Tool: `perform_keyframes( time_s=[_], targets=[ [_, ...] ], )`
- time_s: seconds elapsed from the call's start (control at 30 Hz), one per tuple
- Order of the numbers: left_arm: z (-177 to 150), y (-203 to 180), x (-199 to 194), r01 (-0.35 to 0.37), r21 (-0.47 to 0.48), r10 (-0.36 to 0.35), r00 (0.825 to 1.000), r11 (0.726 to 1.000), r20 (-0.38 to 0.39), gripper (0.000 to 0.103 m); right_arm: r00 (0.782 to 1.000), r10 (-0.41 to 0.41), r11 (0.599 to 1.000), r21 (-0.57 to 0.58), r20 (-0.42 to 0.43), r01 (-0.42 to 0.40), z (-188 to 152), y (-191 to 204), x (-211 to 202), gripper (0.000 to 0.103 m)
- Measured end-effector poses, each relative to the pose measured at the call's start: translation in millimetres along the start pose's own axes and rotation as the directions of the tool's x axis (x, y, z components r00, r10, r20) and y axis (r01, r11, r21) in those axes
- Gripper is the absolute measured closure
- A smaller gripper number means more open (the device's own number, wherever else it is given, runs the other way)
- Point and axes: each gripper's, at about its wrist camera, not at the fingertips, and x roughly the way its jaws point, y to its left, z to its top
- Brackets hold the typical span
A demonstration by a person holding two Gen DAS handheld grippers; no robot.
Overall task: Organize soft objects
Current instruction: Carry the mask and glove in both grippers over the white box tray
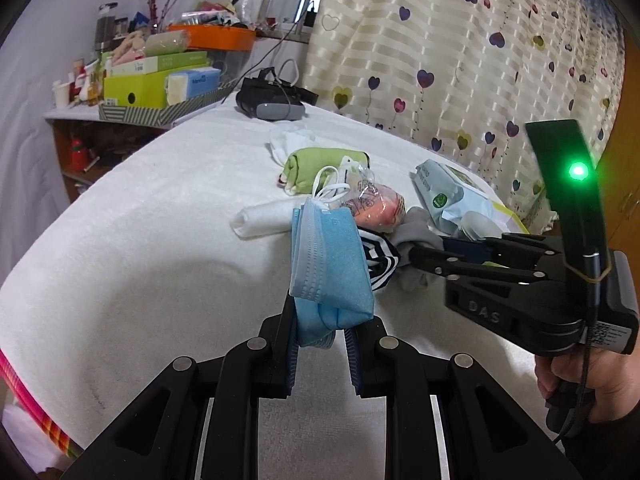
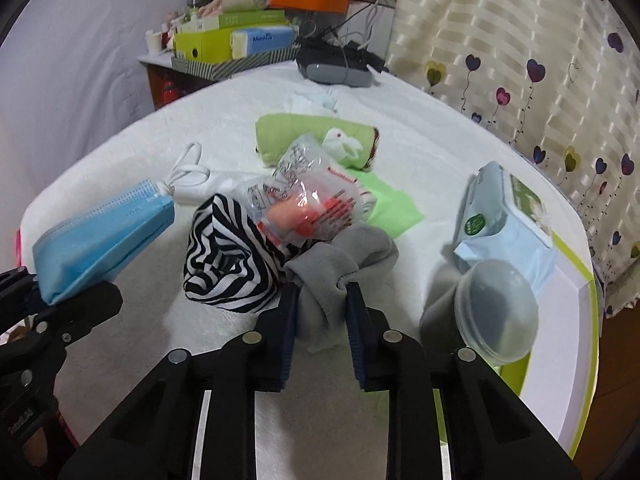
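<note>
Both jaws are pinched: my left hand-held gripper [image 1: 320,332] holds blue face masks [image 1: 330,258], my right hand-held gripper [image 2: 322,312] grey cloth [image 2: 340,264]; lifting may drag the striped cloth [image 2: 228,264] lying against it.

Right gripper [image 2: 322,312] pinches grey cloth [image 2: 344,264] on white bed cover [image 2: 120,152]. Striped cloth [image 2: 224,260] touches it on the left, clear packet [image 2: 304,204] behind. Left gripper [image 2: 60,304] at left edge holds blue masks [image 2: 104,236]. Wipes pack [image 2: 500,216] and round lid [image 2: 496,312] at right.
</note>
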Motion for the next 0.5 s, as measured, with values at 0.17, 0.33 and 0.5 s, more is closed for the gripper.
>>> perform_keyframes(
  time_s=[0.17, 0.33, 0.5],
  targets=[
    [1.6, -4.4, -4.5, -0.003, 0.006, 0.003, 1.000, 1.000, 0.013, 0.084, 0.999, 0.022, 1.000, 0.014, 0.046, -0.023, -3.8, -3.4, -16.5, 0.081],
    [3.1, -10.8, -12.0, -0.003, 0.016, 0.002, 0.999, 1.000, 0.032, 0.084, 0.990, 0.069, 0.997, 0.030, 0.121, -0.073, -7.5, -5.1, -40.2, 0.081],
    [4.5, -19.0, -17.4, 0.003, 0.029, -0.004, 0.999, 1.000, 0.044, 0.084, 0.981, 0.097, 0.993, 0.045, 0.170, -0.106, -12.7, -8.7, -58.4, 0.081]
  ],
)
